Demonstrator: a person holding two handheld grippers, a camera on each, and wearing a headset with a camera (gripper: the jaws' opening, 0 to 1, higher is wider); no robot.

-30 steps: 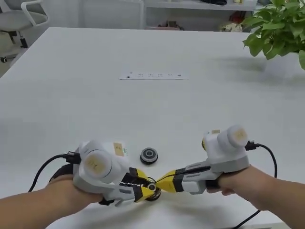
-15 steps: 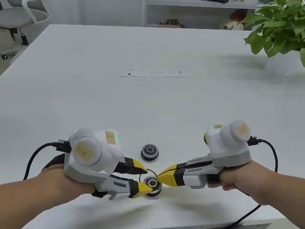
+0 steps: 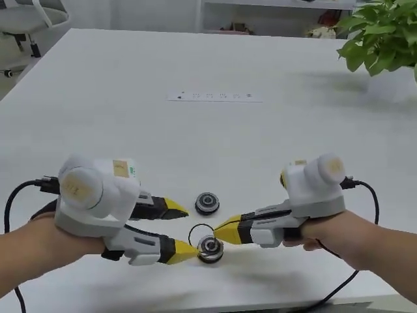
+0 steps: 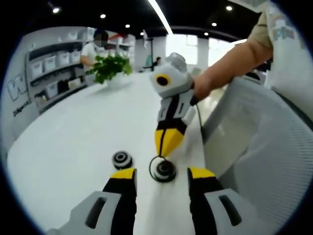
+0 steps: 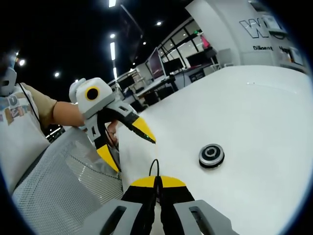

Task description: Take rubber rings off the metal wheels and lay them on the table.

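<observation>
A metal wheel (image 3: pixel 210 248) lies near the table's front edge, between the two grippers; in the left gripper view the wheel (image 4: pixel 164 170) lies just ahead of the jaws. A thin black rubber ring (image 3: pixel 191 233) loops up off it, pinched in my shut right gripper (image 3: pixel 218 232); its strand (image 5: pixel 156 169) rises from the closed jaws. My left gripper (image 3: pixel 183 229) stands open, its fingertips on either side of the loop and clear of the wheel. A second wheel (image 3: pixel 207 203) with its black ring on lies just beyond.
A flush socket strip (image 3: pixel 215 96) sits mid-table. A potted plant (image 3: pixel 381 32) stands at the far right corner and an office chair (image 3: pixel 29 16) at the far left. The white table's (image 3: pixel 98 117) front edge runs just below both hands.
My left gripper has opened, let go of the wheel and drawn back to the left. The right gripper stays shut on the ring, which now stands out from the wheel as a loose loop.
</observation>
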